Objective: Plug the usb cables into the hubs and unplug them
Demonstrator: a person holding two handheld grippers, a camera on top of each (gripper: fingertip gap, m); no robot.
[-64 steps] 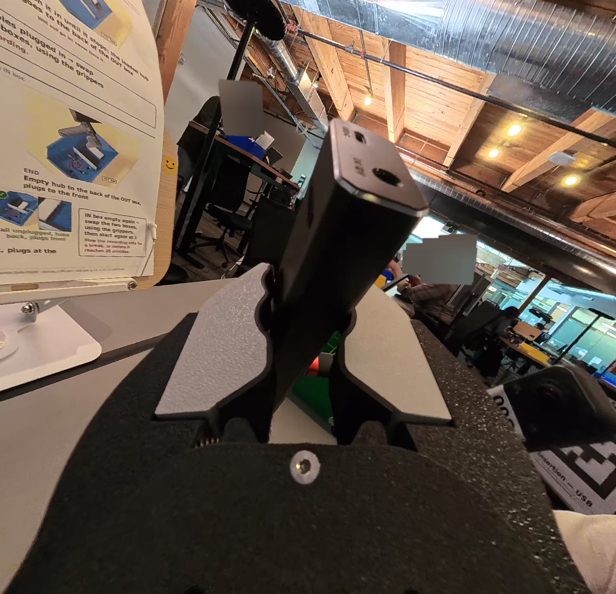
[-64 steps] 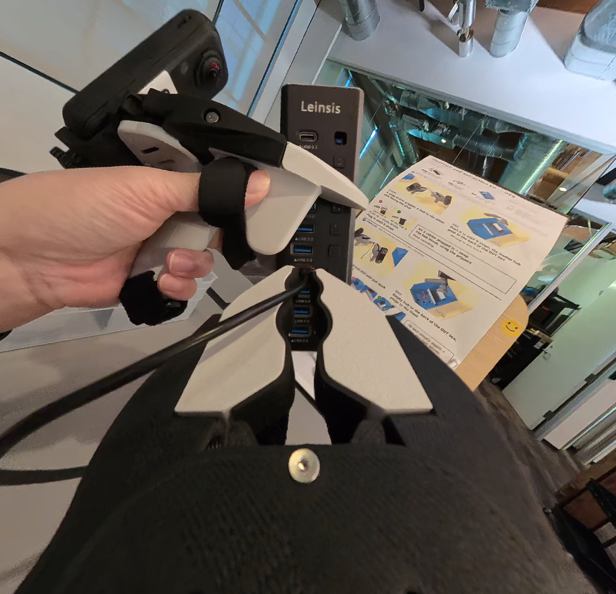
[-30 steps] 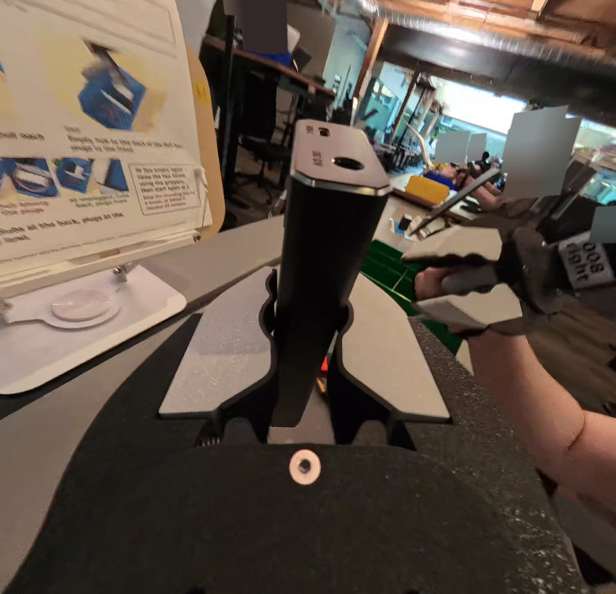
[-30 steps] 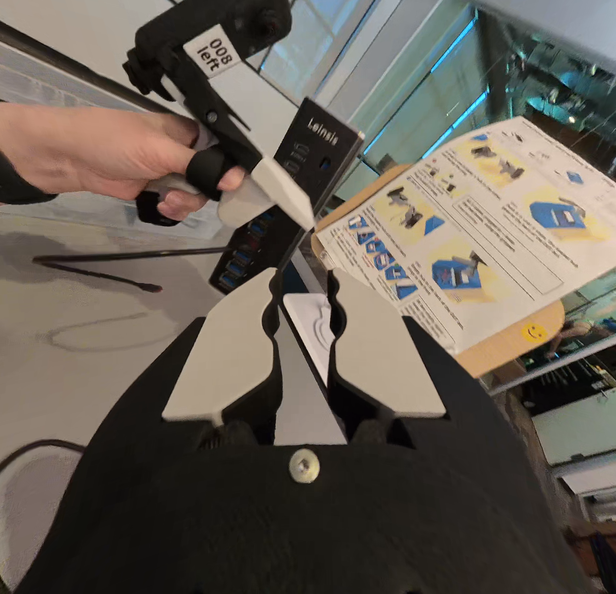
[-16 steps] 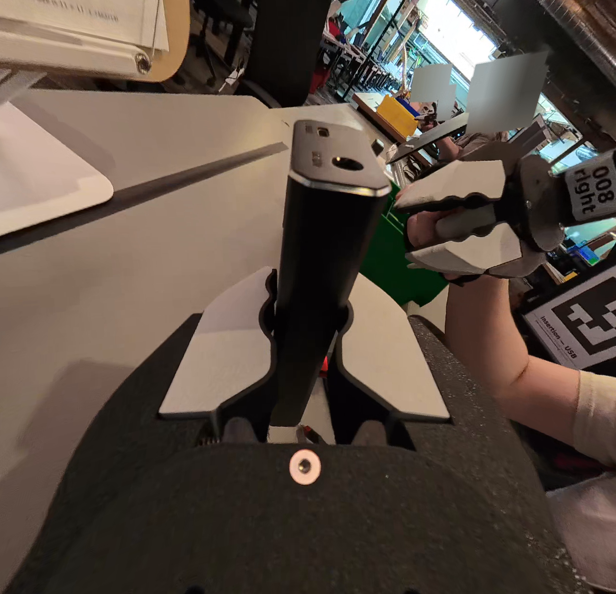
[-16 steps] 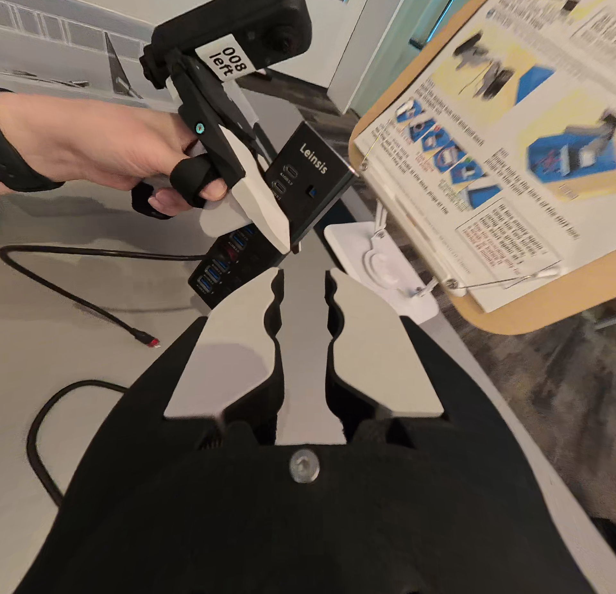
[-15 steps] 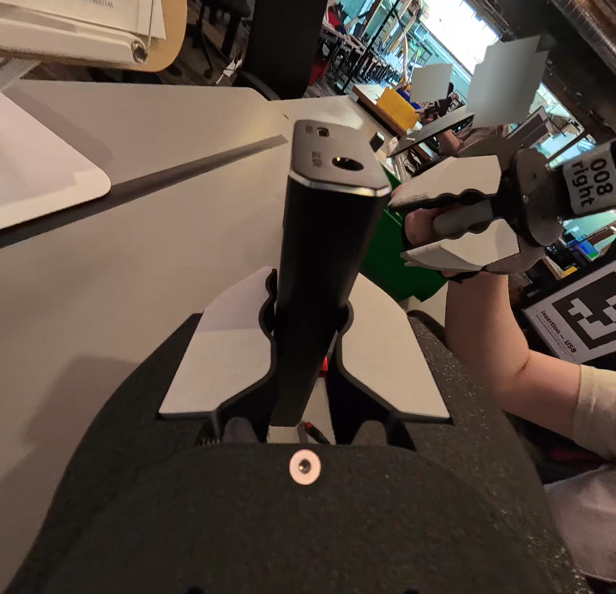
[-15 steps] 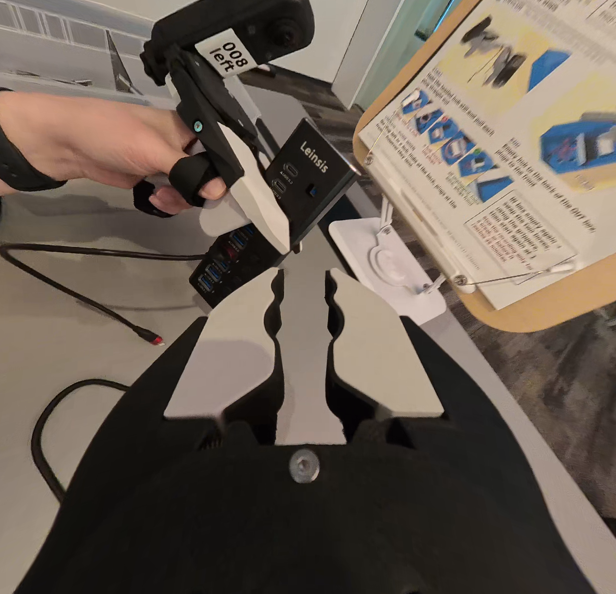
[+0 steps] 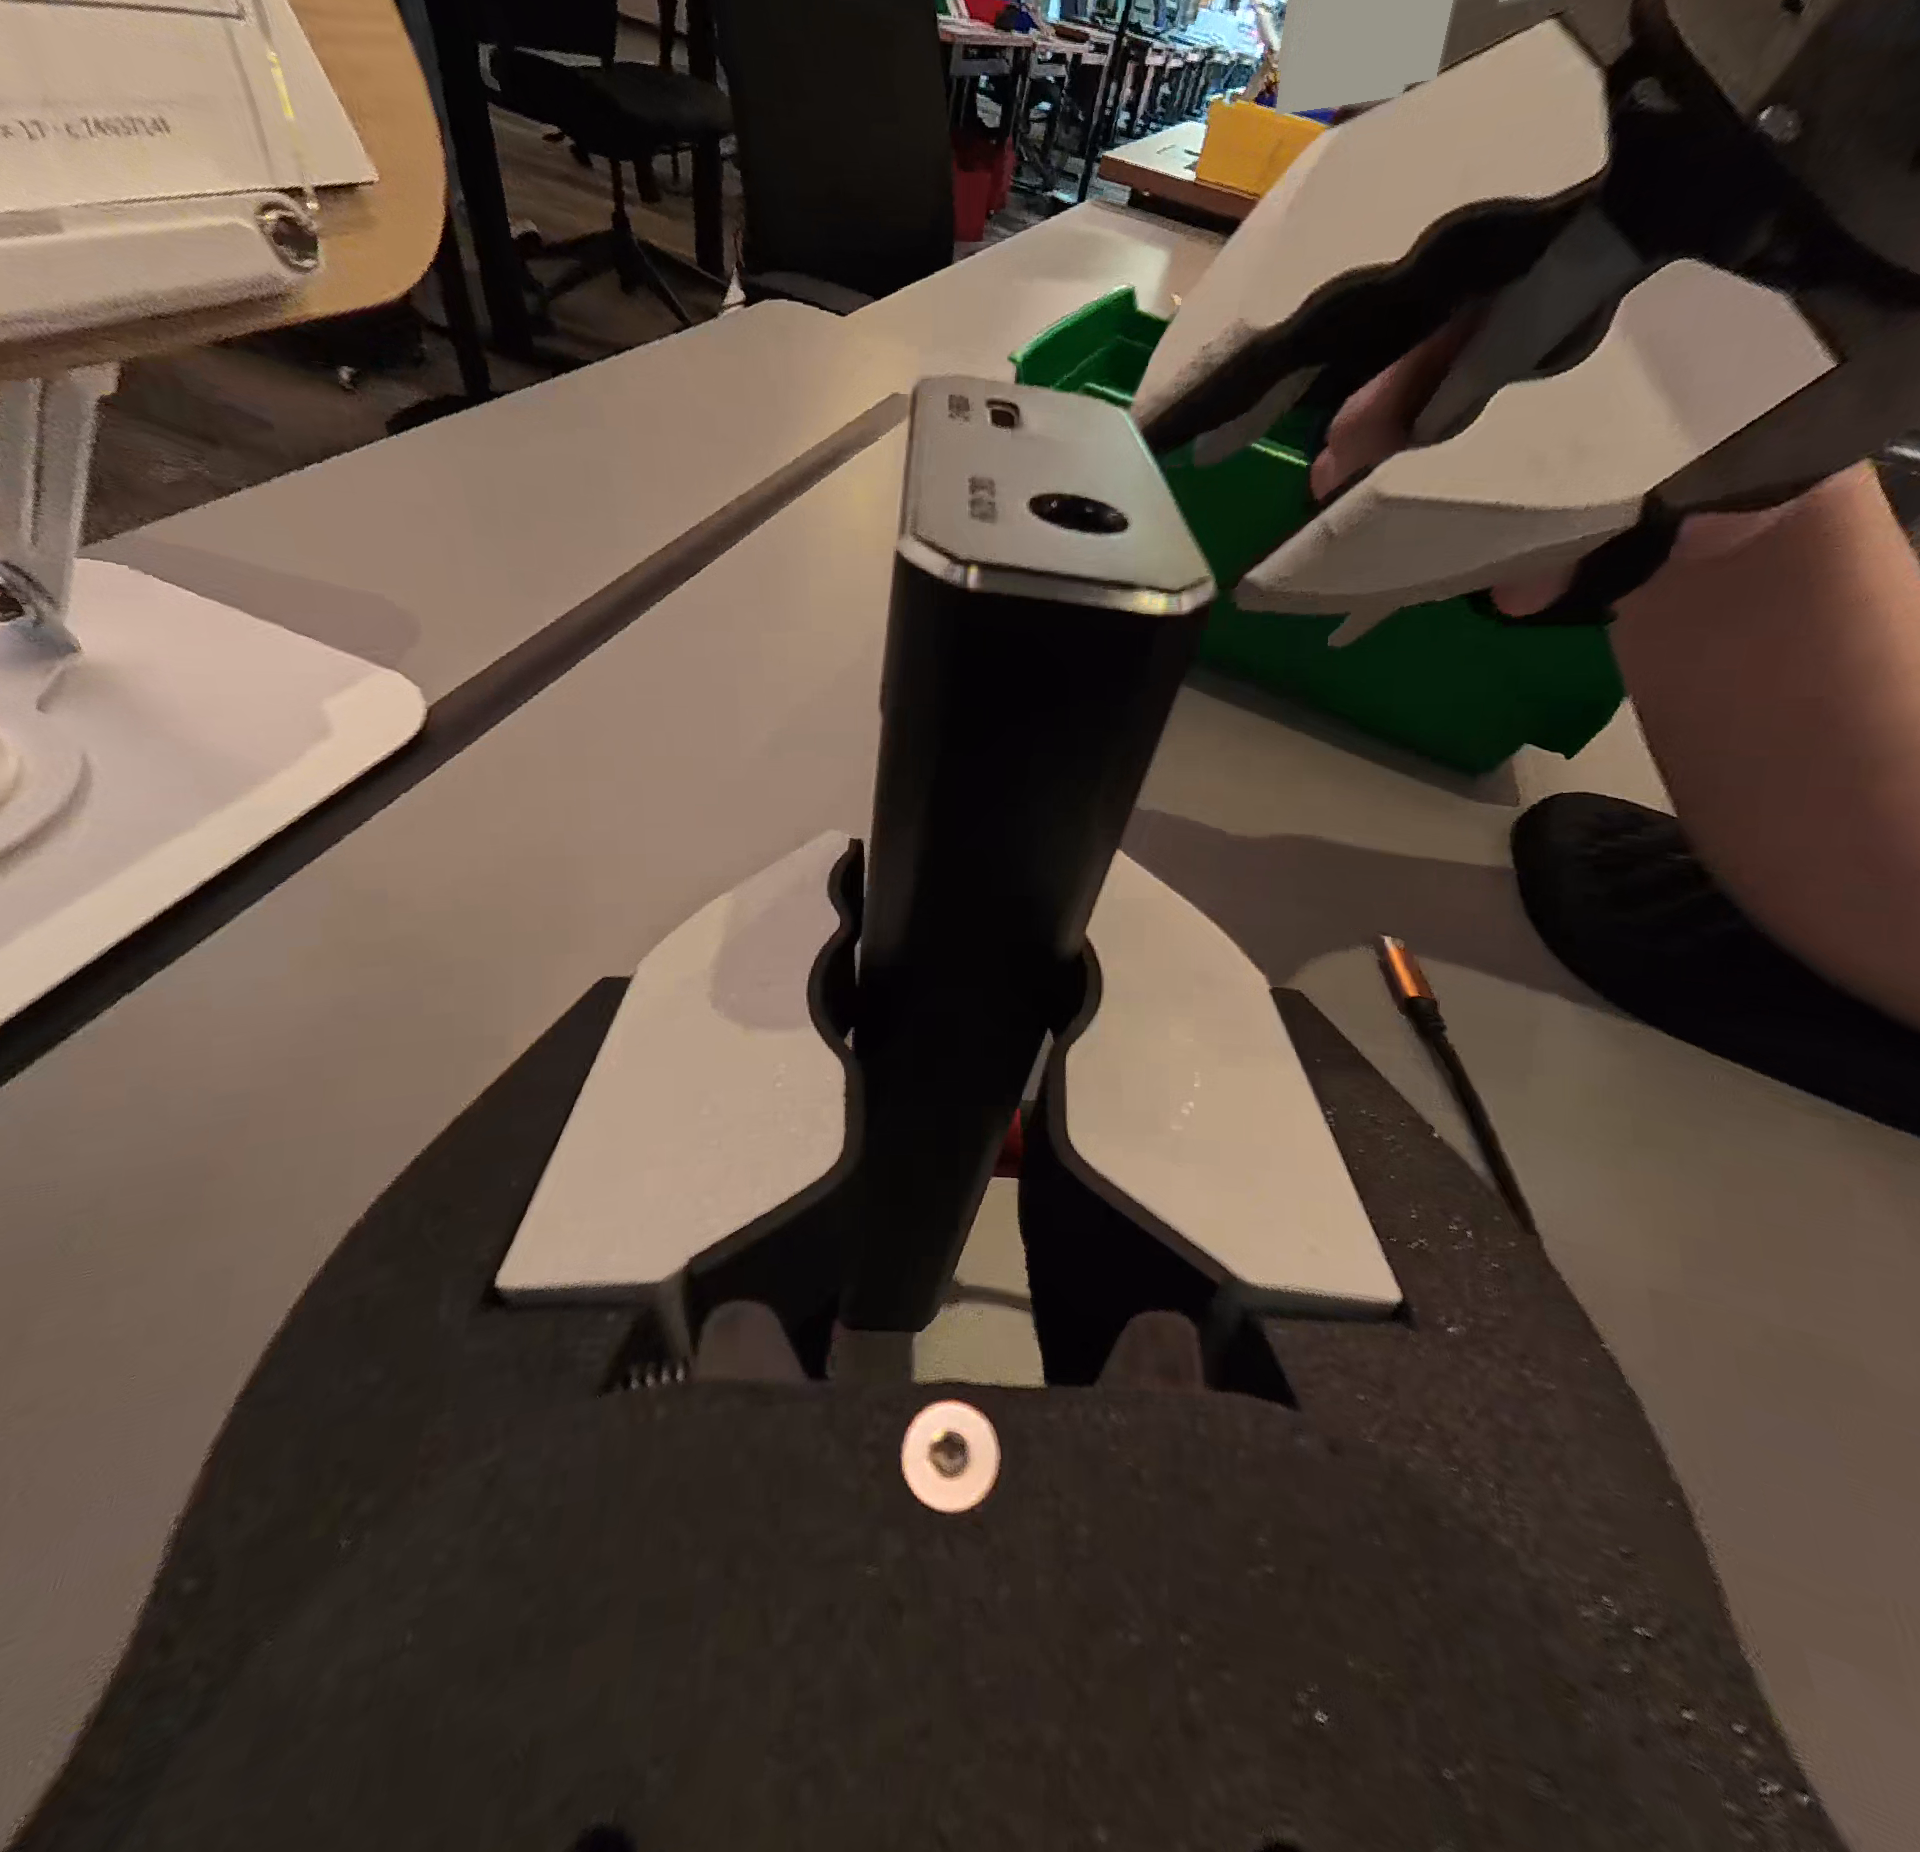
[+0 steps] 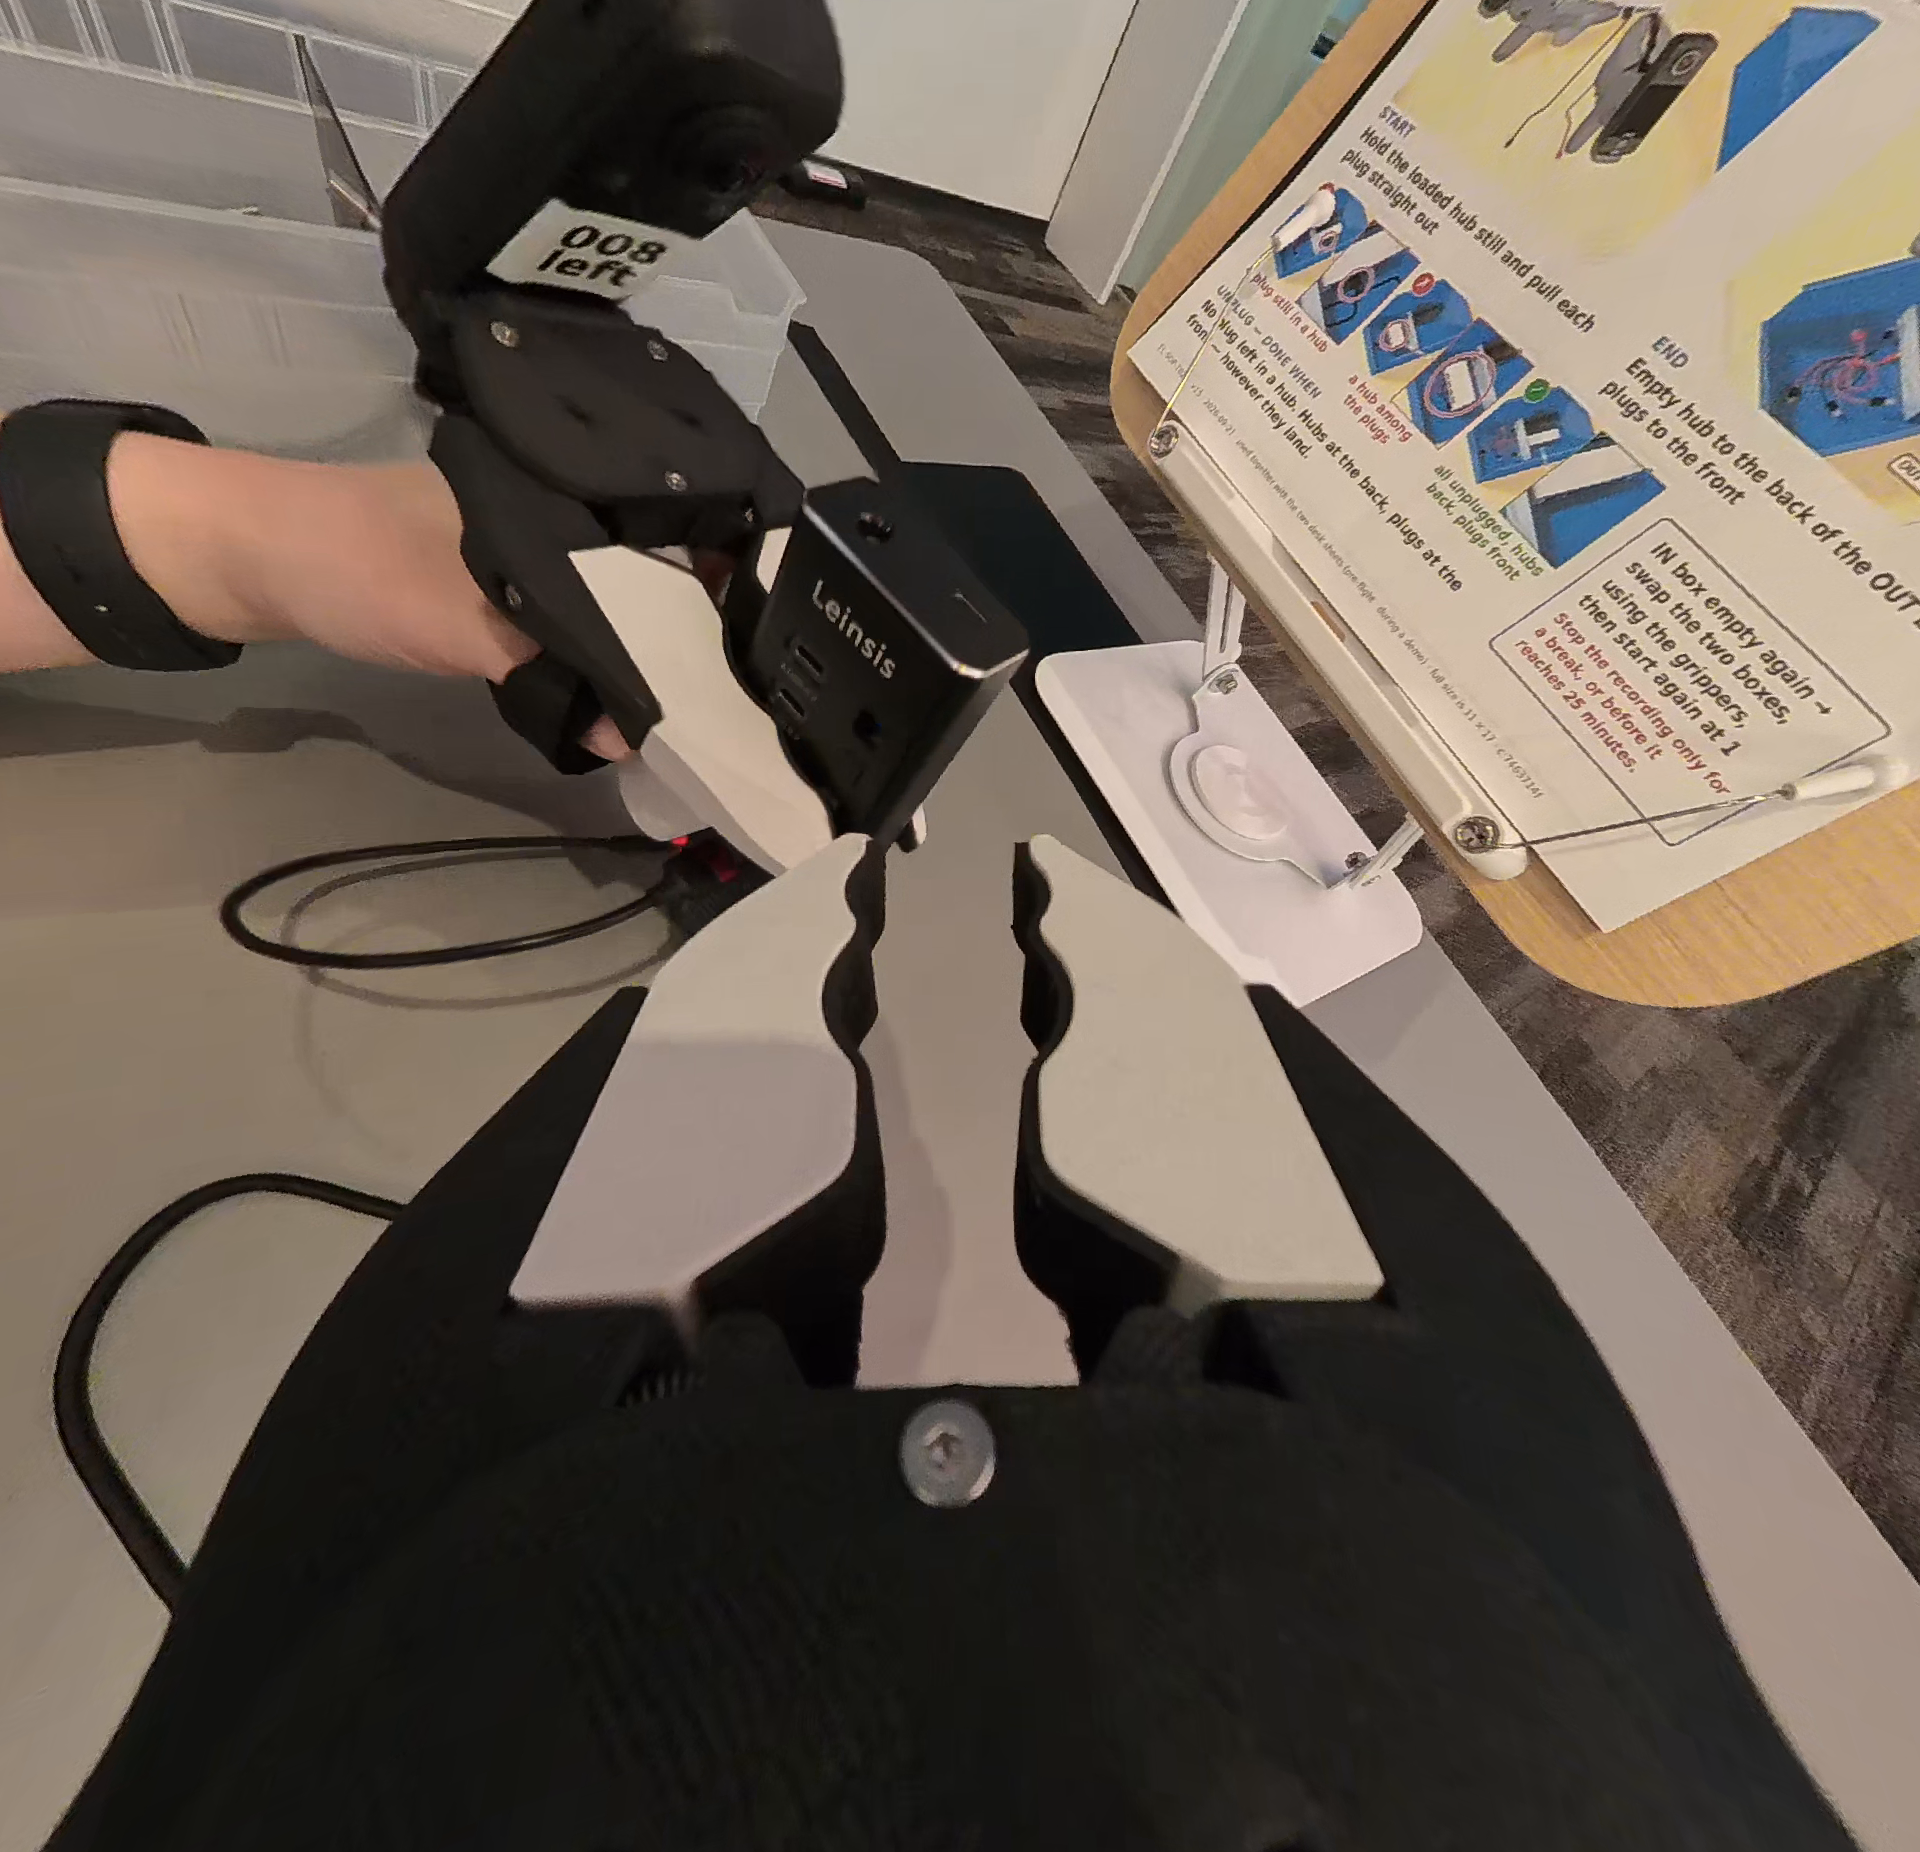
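Above the table's (image 9: 623, 763) middle, the left gripper (image 9: 951, 981) clamps the black hub (image 9: 1023, 742) round its rigid, smooth body; the right gripper (image 10: 940, 857) hangs beside it, jaws parted, empty. Cable plug (image 9: 1403, 971) lies near the right edge: best pinched by its stiff shell.

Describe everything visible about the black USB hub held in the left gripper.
The USB hub is a long black box with a smooth, metallic-looking shell and chamfered edges. Its end cap has a round socket and a small slot; one face carries a row of ports and light lettering. The left gripper is shut on it, jaws clamping its long sides, holding it tilted above the grey table. A red-tipped black plug sits at its lower end. The right gripper is open, apart from it.
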